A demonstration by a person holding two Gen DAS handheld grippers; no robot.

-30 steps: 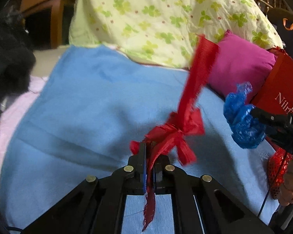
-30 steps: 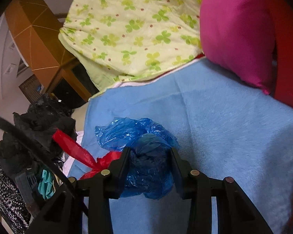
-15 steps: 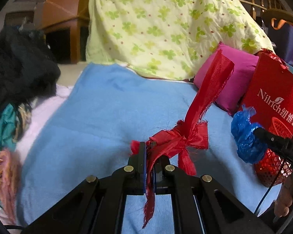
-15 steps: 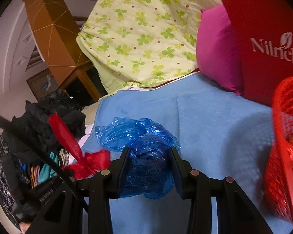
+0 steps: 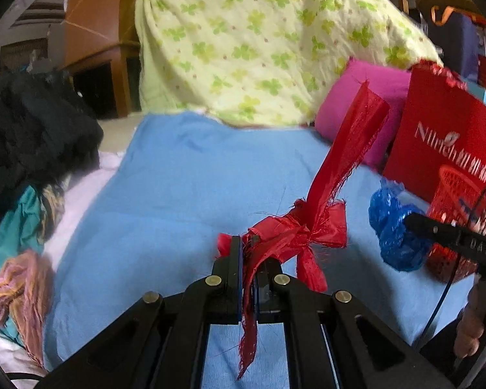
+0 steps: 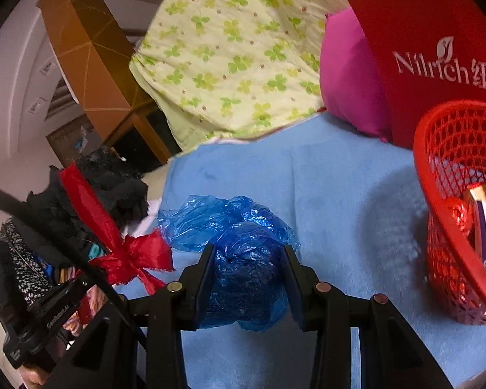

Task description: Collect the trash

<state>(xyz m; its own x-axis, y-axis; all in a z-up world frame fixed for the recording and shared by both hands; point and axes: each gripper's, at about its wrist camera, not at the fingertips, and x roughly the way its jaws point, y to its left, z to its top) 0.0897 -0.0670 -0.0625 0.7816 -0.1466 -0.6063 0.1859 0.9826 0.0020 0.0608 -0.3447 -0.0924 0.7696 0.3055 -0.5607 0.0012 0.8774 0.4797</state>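
Note:
My left gripper is shut on a frayed red ribbon bow, whose long tail stands up and whose short end hangs between the fingers. In the right wrist view the same red ribbon shows at the left. My right gripper is shut on a crumpled blue plastic bag, which also appears in the left wrist view as the blue bag. A red mesh basket with wrappers and a box inside stands at the right, just beside the right gripper. Both grippers hang above a blue blanket.
A red paper bag and a pink pillow stand behind the basket. A green clover quilt is piled at the back. Dark clothes and coloured fabrics lie heaped at the left edge, with wooden furniture beyond.
Both grippers have moved across the bed towards the right with their loads. The red basket and the red paper bag have come into view and drawn nearer.

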